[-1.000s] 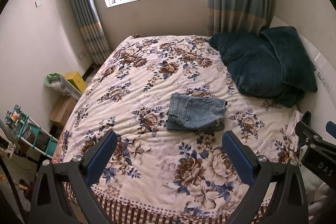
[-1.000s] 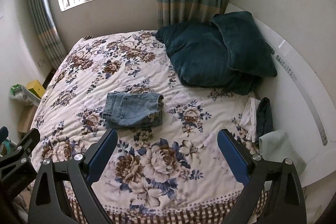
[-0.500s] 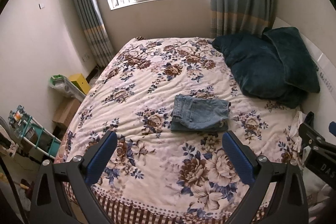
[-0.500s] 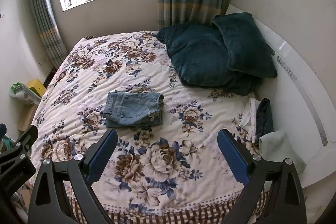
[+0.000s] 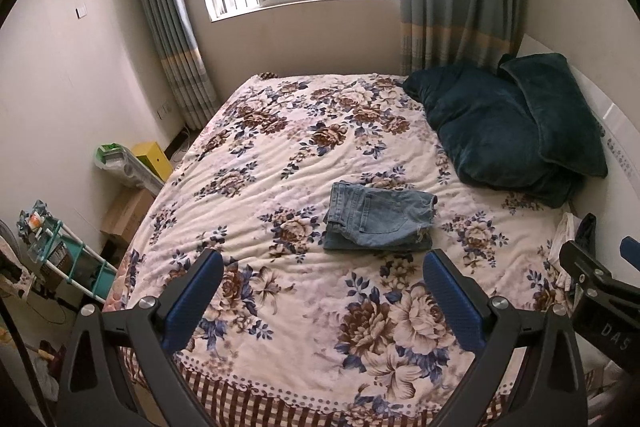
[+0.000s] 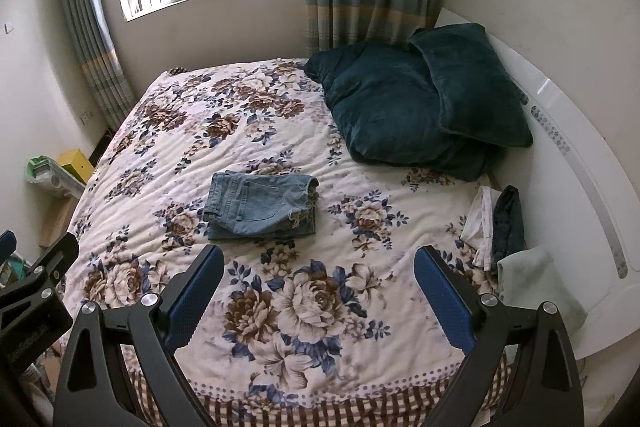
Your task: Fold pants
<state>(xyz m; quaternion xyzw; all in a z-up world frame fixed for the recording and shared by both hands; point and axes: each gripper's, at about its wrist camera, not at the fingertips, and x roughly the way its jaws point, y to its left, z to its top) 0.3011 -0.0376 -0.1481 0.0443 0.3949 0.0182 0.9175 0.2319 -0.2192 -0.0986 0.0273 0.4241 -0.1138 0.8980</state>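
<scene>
A pair of light blue denim pants [image 5: 380,219] lies folded into a flat stack on the floral bedspread [image 5: 304,155], near the middle of the bed; it also shows in the right wrist view [image 6: 260,207]. My left gripper [image 5: 322,291] is open and empty, held back above the bed's near edge, well short of the pants. My right gripper [image 6: 320,287] is open and empty too, held back at the near edge. The other gripper's body shows at each view's side.
Two dark teal pillows [image 6: 420,107] lie at the back right against the white headboard [image 6: 568,155]. Small cloths [image 6: 504,223] lie by the headboard. A yellow box [image 5: 154,159], cardboard boxes and a teal rack [image 5: 60,259] stand on the floor at the left.
Both grippers have drawn back and up a little from the bed; the pants look smaller and farther. The pants have not moved and both grippers stay open.
</scene>
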